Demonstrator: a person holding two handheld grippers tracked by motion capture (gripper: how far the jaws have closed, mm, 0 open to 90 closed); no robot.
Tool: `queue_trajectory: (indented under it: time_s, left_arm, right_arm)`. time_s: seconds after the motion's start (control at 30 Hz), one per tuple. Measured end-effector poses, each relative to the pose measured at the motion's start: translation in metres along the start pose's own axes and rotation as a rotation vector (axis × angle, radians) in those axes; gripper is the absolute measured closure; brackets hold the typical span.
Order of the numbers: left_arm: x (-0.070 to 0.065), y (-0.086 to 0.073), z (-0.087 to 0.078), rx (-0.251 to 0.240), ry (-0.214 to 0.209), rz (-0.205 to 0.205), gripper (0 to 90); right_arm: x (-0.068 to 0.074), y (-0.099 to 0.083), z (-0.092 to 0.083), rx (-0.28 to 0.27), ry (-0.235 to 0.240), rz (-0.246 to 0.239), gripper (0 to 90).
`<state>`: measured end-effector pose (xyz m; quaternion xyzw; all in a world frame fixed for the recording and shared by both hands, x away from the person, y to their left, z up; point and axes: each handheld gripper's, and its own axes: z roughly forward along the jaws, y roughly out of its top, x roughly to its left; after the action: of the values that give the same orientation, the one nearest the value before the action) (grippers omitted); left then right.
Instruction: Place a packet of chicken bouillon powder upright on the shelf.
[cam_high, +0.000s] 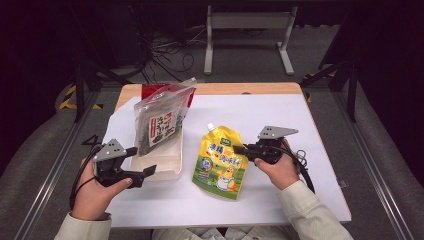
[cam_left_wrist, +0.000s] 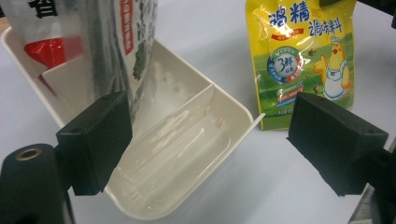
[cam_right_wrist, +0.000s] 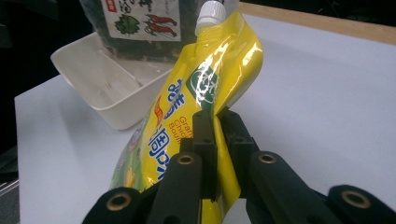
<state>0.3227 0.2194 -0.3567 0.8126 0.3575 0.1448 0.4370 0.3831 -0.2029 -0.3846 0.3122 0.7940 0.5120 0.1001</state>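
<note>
A lab-like recording room: white-covered table (cam_high: 280, 115), loose floor cables (cam_high: 165, 52), metal frame stand (cam_high: 247, 30).

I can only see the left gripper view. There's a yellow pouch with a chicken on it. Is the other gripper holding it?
Observer: Yes. The right gripper has its fingers pinched shut on the edge of the yellow pouch.
Operator: Does the pouch have a lid?
Observer: Yes, a white cap sits on its top corner.
Operator: Who is holding my gripper?
Observer: In the high view, a hand in a pale sleeve holds the left gripper at the white tray's near corner.
</note>
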Motion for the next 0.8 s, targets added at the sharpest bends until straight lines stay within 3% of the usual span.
queue_trajectory:
  time_s: [0.43,0.6,0.8]
  left_arm:
    - [-0.013,0.007,0.017,-0.003,-0.071,0.025,14.2]
    - [-0.020,0.010,0.025,-0.023,-0.117,0.050,13.3]
    - [-0.029,0.012,0.035,-0.048,-0.180,0.080,11.6]
  right_arm:
    - [0.030,0.019,-0.030,-0.057,0.052,-0.104,86.1]
    - [0.037,0.023,-0.039,-0.060,0.055,-0.151,86.2]
    - [0.039,0.025,-0.046,-0.068,0.074,-0.163,86.1]
